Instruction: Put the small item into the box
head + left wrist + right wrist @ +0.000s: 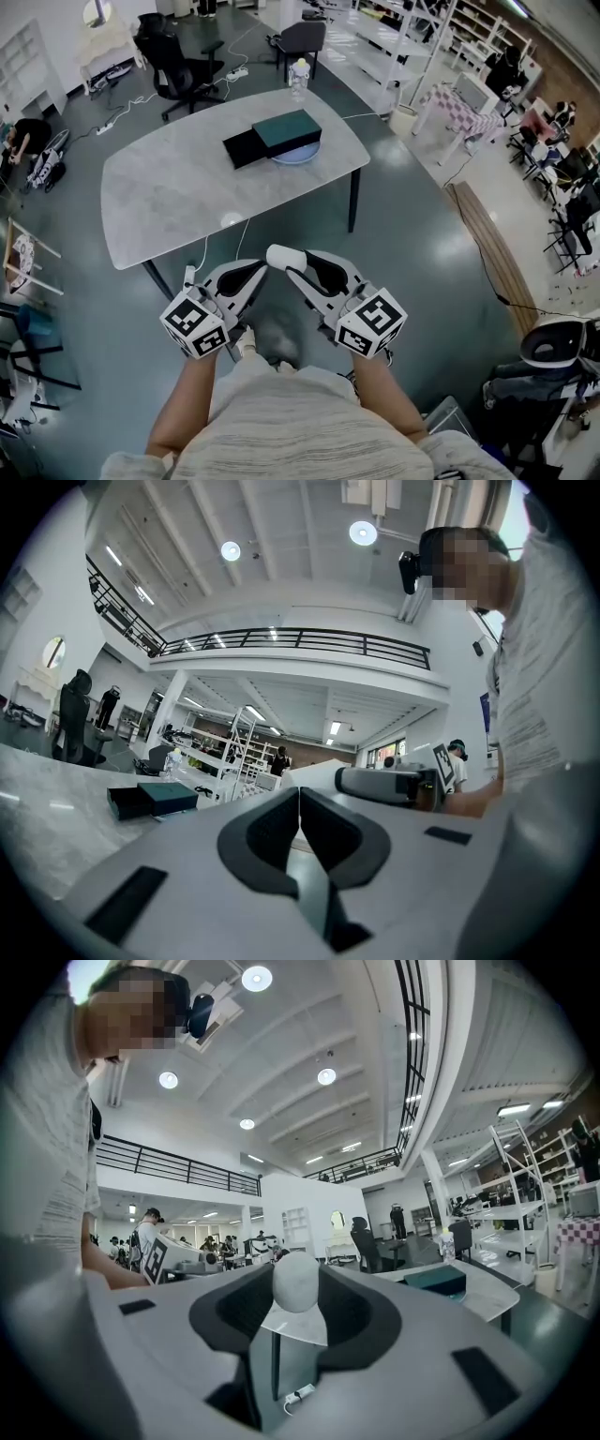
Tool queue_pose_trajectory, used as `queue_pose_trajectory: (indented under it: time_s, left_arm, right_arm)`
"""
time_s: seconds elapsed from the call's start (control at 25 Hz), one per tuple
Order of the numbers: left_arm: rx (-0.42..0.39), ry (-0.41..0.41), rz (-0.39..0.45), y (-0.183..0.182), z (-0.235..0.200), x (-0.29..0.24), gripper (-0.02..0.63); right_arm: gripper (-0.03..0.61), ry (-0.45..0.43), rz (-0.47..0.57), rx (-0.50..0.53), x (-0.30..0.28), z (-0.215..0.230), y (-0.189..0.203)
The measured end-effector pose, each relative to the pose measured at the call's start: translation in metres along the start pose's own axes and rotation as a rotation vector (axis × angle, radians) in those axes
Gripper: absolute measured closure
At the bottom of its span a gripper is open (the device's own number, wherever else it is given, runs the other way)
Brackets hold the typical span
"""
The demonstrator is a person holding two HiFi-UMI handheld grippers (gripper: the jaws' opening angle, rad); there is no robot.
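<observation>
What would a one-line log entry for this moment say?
stage: white item held, short of table | right gripper: shut on white item | left gripper: shut, empty | box: on table

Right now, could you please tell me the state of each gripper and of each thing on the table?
left gripper: jaws together, nothing between them.
right gripper: jaws shut on the small white item.
small white item: gripped, not yet in the box.
box: on the table, black inner tray slid partly out of the green sleeve.
bottle: upright at the table's far edge.
</observation>
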State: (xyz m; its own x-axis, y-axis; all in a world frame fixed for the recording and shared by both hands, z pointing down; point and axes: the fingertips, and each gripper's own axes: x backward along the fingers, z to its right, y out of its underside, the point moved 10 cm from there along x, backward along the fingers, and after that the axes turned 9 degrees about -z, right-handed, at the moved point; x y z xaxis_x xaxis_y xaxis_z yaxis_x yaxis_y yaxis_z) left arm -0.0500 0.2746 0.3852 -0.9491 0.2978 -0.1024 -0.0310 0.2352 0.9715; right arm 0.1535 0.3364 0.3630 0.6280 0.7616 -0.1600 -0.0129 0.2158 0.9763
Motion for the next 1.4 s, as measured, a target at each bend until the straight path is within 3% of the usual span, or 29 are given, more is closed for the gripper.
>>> queue_pose_trajectory:
  time_s: [0.4,1.0,1.4]
  left_arm:
    - [0.038,0.002,0.008,-0.018,-0.078,0.006,0.592]
    - [0.014,0.071,0.023,-0.049,-0.221,0.017,0.592]
    - [0.030,0.047,-0.007,-0.050,-0.277,-0.031,0.592]
  right_arm:
    - [0.416,0.027,-0.019,-0.005,-0.071,0.020,-0.023]
    - [0.416,0.082,-0.072,0.029,-0.205,0.053,-0.055]
    - [0.416,0.070,-0.145,0.065,-0.252,0.134,-0.067]
